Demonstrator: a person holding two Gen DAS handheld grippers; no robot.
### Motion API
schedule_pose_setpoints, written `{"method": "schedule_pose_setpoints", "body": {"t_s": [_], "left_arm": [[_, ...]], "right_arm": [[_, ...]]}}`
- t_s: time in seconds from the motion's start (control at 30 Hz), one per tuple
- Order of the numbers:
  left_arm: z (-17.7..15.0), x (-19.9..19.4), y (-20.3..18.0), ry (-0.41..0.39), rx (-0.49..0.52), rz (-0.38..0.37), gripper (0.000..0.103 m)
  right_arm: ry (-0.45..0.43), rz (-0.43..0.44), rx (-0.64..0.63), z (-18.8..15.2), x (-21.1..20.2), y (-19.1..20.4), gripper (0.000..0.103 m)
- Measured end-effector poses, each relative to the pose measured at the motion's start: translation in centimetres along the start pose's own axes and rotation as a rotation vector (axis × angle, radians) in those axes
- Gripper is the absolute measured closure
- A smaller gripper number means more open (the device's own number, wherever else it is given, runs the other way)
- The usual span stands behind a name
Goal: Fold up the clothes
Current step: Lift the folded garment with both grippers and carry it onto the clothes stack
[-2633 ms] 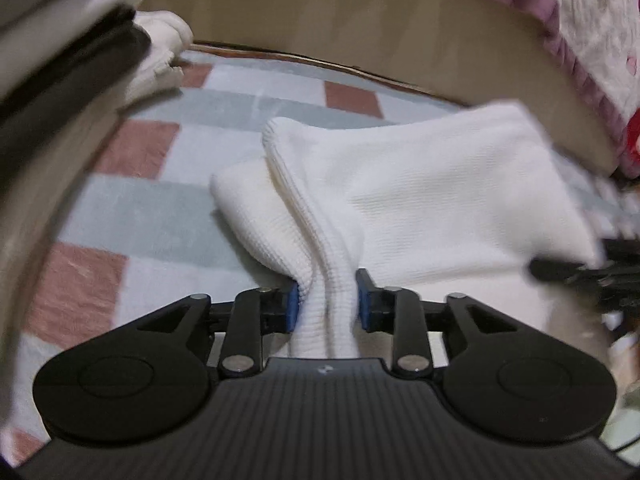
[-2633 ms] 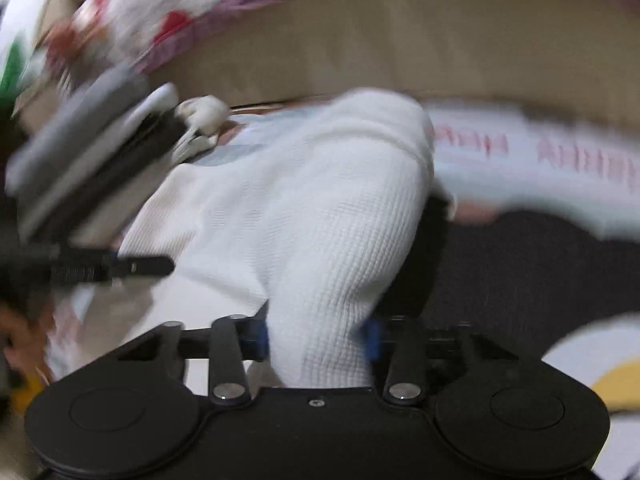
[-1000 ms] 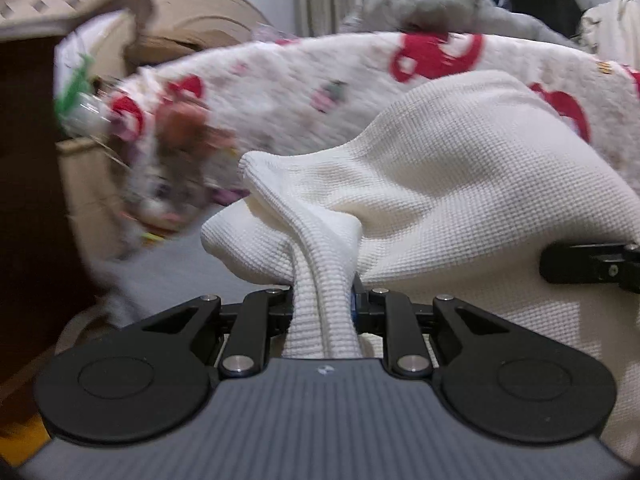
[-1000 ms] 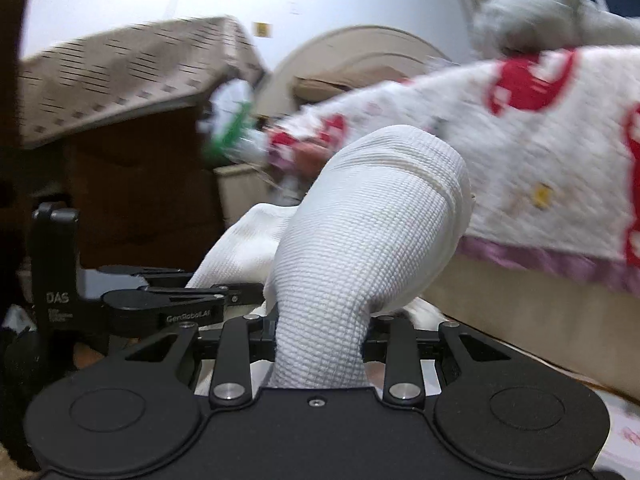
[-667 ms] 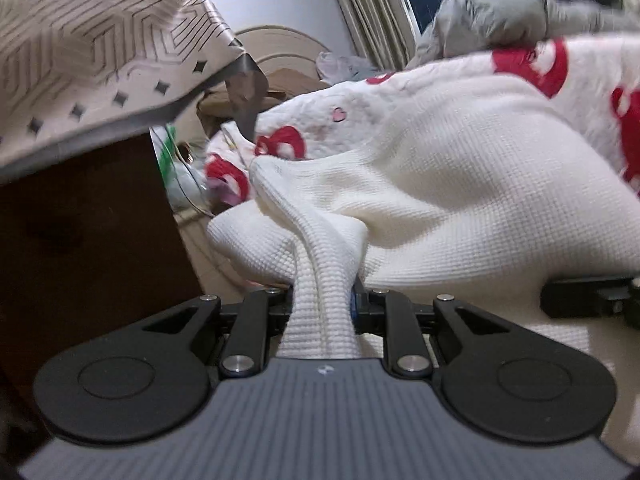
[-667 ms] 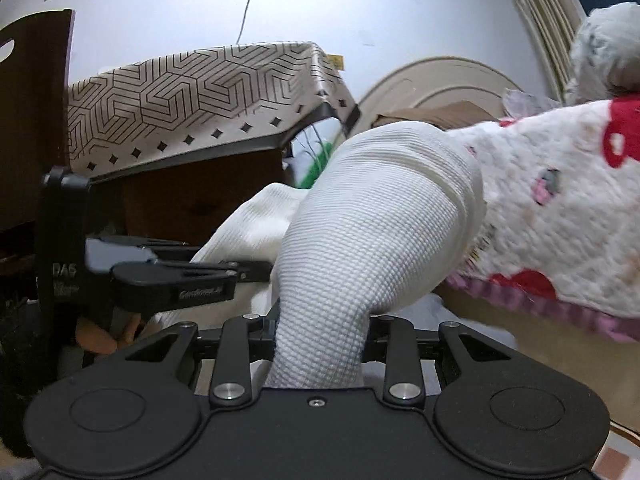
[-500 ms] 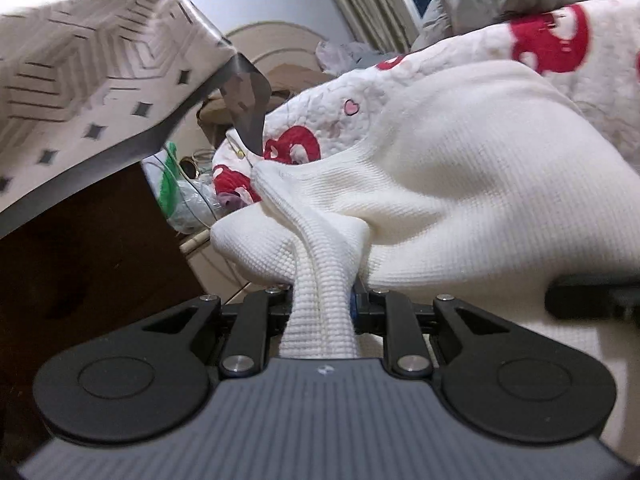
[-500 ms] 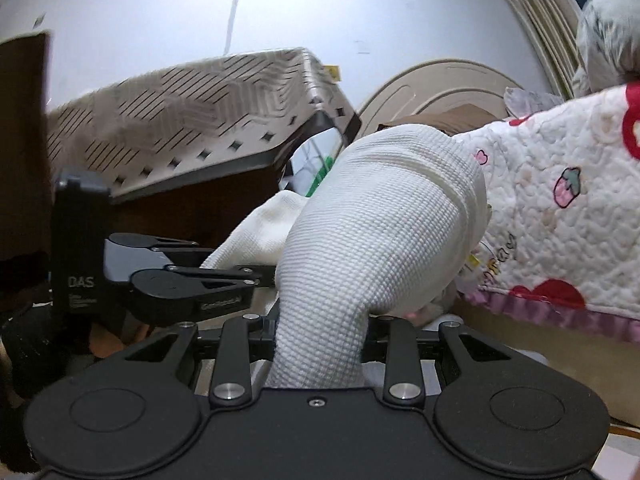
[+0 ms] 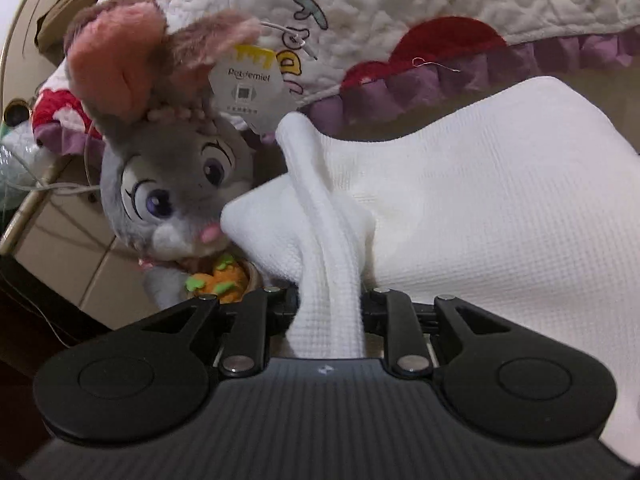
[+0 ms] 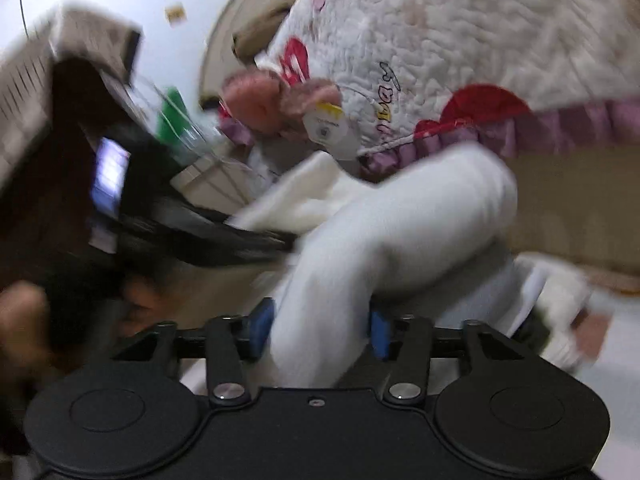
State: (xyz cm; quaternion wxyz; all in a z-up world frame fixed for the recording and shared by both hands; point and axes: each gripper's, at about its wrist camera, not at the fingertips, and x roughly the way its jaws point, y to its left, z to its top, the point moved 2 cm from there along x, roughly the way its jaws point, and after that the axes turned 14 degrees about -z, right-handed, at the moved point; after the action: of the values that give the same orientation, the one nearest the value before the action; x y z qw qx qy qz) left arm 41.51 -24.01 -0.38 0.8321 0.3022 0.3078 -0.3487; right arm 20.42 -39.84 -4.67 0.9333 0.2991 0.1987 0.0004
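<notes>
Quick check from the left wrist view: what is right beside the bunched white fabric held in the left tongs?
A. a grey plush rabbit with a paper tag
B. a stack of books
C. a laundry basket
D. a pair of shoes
A: a grey plush rabbit with a paper tag sits just left of the white waffle-knit garment pinched in the left tongs.

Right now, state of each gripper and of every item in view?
left gripper: shut on white garment
right gripper: jaws just opening, garment between the pads
white garment: bunched, lifted
plush rabbit: against quilt, tag attached
</notes>
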Motion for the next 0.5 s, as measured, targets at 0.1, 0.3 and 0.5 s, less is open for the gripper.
{"method": "schedule_pose_setpoints", "body": {"t_s": [0.1, 0.3, 0.5], "left_arm": [[-0.3, -1.4, 0.4, -0.042, -0.021, 0.005, 0.077], [-2.6, -9.0, 3.3, -0.237, -0.200, -0.086, 0.048], [-7.1, -11.5, 4.1, -0.187, -0.195, -0.076, 0.038]], "right_arm": [[0.057, 0.071, 0.109, -1.9, -1.0, 0.0, 0.038], [0.087, 0.078, 0.168, -4.3, -0.9, 2.9, 0.036], [0.071, -0.019, -0.027, -4.1, -0.4, 5.3, 0.061]]}}
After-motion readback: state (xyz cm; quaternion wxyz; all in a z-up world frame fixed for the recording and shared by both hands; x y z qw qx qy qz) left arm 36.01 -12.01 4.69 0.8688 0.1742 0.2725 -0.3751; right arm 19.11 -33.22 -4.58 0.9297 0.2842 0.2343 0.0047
